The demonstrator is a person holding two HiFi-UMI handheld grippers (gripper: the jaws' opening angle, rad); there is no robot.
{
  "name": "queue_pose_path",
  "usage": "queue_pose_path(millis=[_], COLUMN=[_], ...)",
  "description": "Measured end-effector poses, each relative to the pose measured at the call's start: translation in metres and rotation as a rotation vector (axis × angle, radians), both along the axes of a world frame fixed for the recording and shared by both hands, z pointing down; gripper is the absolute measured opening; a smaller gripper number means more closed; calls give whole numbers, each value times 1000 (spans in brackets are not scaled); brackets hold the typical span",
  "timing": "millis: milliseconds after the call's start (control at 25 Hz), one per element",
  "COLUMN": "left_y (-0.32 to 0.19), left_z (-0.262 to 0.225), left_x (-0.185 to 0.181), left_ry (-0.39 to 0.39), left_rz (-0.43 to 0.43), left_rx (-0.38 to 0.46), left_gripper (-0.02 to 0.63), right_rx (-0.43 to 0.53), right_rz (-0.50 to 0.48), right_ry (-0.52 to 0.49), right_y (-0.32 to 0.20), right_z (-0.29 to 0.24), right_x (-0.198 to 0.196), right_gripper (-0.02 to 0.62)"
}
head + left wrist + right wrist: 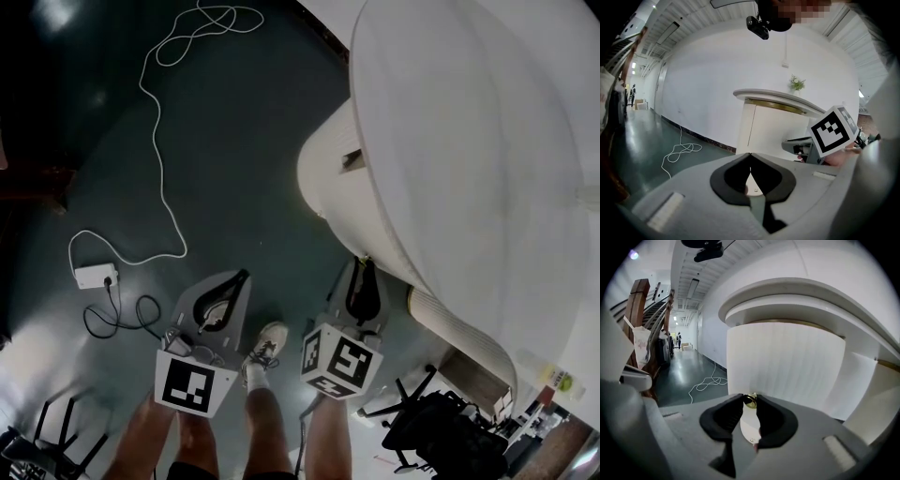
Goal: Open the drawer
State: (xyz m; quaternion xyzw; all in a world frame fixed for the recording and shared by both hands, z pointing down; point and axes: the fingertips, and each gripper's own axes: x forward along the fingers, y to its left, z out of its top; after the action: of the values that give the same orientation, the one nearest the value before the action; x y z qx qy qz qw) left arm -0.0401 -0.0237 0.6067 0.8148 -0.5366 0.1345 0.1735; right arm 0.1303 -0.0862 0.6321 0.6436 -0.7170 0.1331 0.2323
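A white curved counter [469,141] stands at the right, with a ribbed white cabinet front [787,364] under its top. A small gold knob [750,401] sits on that front. My right gripper [749,398] is shut on the knob, its black pads pressing it from both sides. In the head view the right gripper [364,270] reaches under the counter's overhang. My left gripper [240,277] hangs over the floor to the left of it. The left gripper [750,155] is shut with its tips touching and nothing between them.
A white cable [159,141] snakes over the dark green floor to a power adapter [96,276]. A black office chair [441,427] stands at the lower right. The person's shoe [266,347] is between the grippers. A small plant [797,83] sits on the counter.
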Motion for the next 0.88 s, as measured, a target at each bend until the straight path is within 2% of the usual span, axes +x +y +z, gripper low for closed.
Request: queue_pose_path(millis=[880], left_y=[33], left_z=[5], left_x=[-10], left_ry=[-10], left_rz=[43], left_rx=[-28], left_gripper=[11], right_rx=[-24], right_rz=[22], right_ry=[-33], right_y=[66], right_z=[3], right_x=[-28], right_gripper=[95])
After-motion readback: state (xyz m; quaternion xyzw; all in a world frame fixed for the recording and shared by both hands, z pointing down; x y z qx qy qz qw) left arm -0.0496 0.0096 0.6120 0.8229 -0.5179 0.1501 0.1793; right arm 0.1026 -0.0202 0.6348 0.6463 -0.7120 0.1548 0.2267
